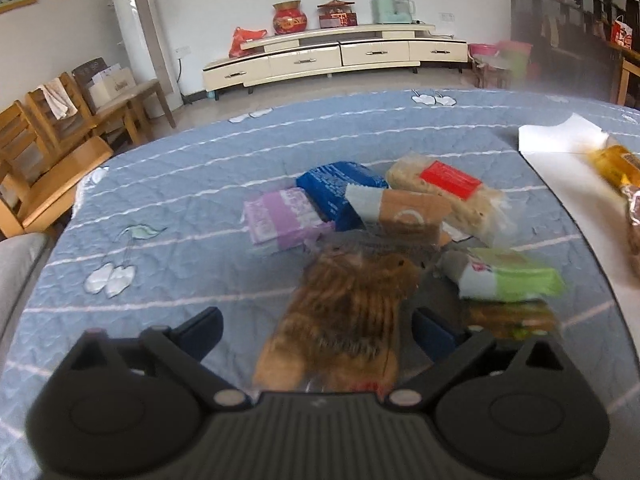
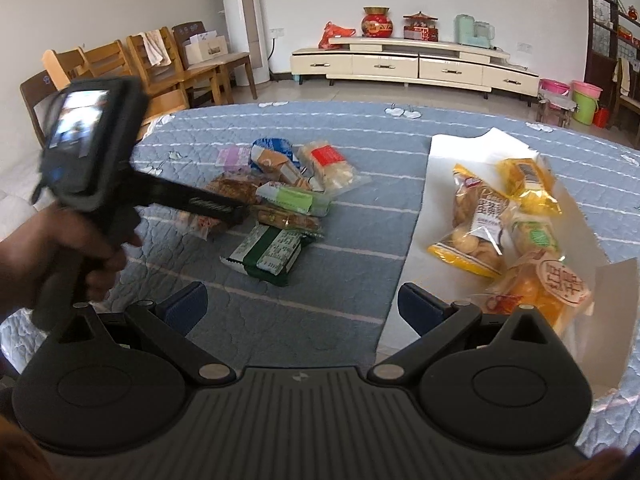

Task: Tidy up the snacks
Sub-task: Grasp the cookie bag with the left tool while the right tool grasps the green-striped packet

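A pile of snack packets lies on the blue quilted table cover [image 1: 180, 184]. My left gripper [image 1: 316, 332] is open, its jaws wide on either side of a brown cake packet [image 1: 352, 308] in a clear wrapper. Beyond it lie a purple packet [image 1: 280, 220], a blue packet [image 1: 336, 188], a tan packet [image 1: 404, 208], a red-labelled cracker packet [image 1: 448, 188] and a green packet [image 1: 512, 276]. My right gripper [image 2: 304, 308] hangs open above bare cloth, between the pile [image 2: 280, 196] and a white box [image 2: 440, 168]. The left gripper [image 2: 216, 208], held by a hand [image 2: 48, 248], reaches into the pile.
The white box holds several packets, among them a yellow bag [image 2: 524, 180] and a cookie bag [image 2: 476, 220]. A green-and-white packet [image 2: 268, 252] lies at the pile's near edge. Wooden chairs [image 2: 120, 64] stand past the table's left edge, a low cabinet [image 2: 400, 64] by the far wall.
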`<move>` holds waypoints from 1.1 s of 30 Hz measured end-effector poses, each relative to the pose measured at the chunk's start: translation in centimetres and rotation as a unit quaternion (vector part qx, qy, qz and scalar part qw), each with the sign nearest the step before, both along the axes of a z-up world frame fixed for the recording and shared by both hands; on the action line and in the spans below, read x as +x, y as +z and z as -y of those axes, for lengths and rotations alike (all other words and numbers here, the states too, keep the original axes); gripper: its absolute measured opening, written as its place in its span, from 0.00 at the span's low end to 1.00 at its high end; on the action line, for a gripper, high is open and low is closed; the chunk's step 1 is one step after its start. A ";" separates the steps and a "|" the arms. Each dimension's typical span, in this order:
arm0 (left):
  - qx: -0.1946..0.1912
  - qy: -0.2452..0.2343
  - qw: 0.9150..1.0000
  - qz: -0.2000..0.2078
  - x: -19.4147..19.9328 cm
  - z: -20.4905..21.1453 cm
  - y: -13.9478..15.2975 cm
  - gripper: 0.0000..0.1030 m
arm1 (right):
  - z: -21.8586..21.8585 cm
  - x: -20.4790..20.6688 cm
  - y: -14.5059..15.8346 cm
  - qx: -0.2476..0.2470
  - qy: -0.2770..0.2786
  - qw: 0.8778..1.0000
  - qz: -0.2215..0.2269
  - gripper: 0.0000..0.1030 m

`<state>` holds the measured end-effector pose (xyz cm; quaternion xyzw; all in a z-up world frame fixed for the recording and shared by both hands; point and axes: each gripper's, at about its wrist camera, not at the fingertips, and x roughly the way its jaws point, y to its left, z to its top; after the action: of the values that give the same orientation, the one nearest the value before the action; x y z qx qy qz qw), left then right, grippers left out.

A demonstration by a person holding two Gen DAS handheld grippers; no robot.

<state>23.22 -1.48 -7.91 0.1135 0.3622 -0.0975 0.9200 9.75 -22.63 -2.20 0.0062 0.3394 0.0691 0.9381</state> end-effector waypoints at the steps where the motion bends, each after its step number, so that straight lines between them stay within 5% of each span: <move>1: -0.004 -0.001 1.000 -0.003 0.4 0.0 -0.2 0.91 | 0.0 0.2 -0.1 0.000 0.000 1.000 -0.002 1.00; 2: -0.012 -0.003 1.000 -0.009 0.8 -0.2 -0.4 0.89 | -0.1 0.4 -0.2 0.001 0.000 1.000 -0.004 1.00; 4: -0.048 -0.006 0.999 -0.021 1.2 -0.9 -0.7 0.69 | -0.1 0.8 -0.5 0.004 -0.002 1.000 -0.008 1.00; 7: -0.060 -0.008 0.998 -0.012 0.3 -1.6 -0.8 0.61 | -0.5 1.4 -0.9 0.012 -0.007 1.000 -0.014 1.00; 17: -0.077 0.062 0.995 0.006 -7.2 -6.1 0.2 0.59 | -3.0 5.3 -2.7 0.046 -0.032 0.998 -0.033 1.00; 25: -0.129 0.122 0.984 -0.008 -11.1 -9.1 0.8 0.59 | -5.4 8.9 -4.6 0.009 -0.060 0.997 -0.046 0.99; 26: -0.123 0.121 0.985 -0.004 -11.3 -9.0 0.9 0.59 | -5.6 8.9 -4.6 -0.005 -0.061 0.997 -0.041 0.79; 28: -0.118 0.119 0.986 0.002 -11.7 -8.7 1.2 0.59 | -5.6 8.5 -4.4 -0.017 -0.050 0.998 -0.036 0.59; 33: -0.110 0.113 0.987 0.016 -13.4 -8.6 2.0 0.59 | -4.9 5.1 -4.0 -0.022 0.001 0.999 -0.049 0.58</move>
<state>9.80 7.15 -5.89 -0.0281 0.3449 -0.0303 0.9377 14.84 -17.72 -6.19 -0.0111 0.3868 0.0621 0.9200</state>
